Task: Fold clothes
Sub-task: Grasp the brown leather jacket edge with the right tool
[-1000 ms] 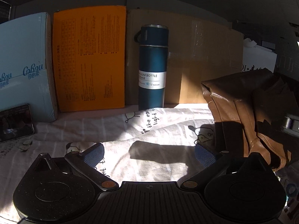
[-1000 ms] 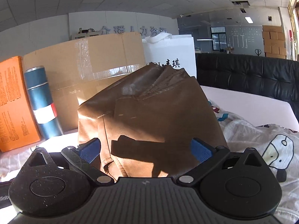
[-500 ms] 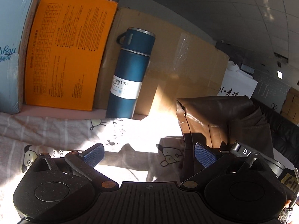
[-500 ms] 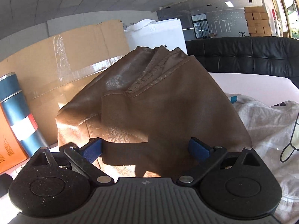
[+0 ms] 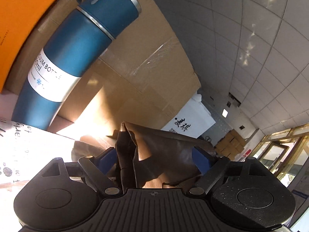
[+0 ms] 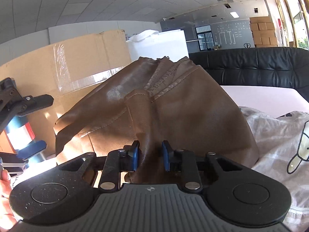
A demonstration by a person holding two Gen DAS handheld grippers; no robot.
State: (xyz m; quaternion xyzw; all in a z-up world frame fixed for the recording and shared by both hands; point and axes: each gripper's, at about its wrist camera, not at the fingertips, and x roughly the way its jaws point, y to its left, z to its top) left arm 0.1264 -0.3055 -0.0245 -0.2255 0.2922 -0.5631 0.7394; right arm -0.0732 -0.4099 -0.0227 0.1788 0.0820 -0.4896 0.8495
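Observation:
A brown leather garment (image 6: 173, 104) stands bunched up on the cloth-covered table. My right gripper (image 6: 149, 157) is shut on a fold at its near edge. My left gripper (image 5: 154, 159) is open, with its blue pads on either side of a bunched fold of the same garment (image 5: 160, 154). The left gripper's fingers (image 6: 29, 100) also show at the far left of the right wrist view. A pale printed cloth (image 6: 280, 141) lies to the right of the garment.
A blue vacuum bottle (image 5: 71, 58) stands close at the left, against a cardboard box (image 5: 135, 73) and an orange box (image 5: 17, 19). A white bag (image 6: 160, 42) and a black sofa (image 6: 260, 65) lie behind. The printed table cover (image 5: 23, 145) shows at the left.
My right gripper has closed from wide open onto the leather garment. My left gripper has swung right and tilted up, and its open jaws now straddle the garment.

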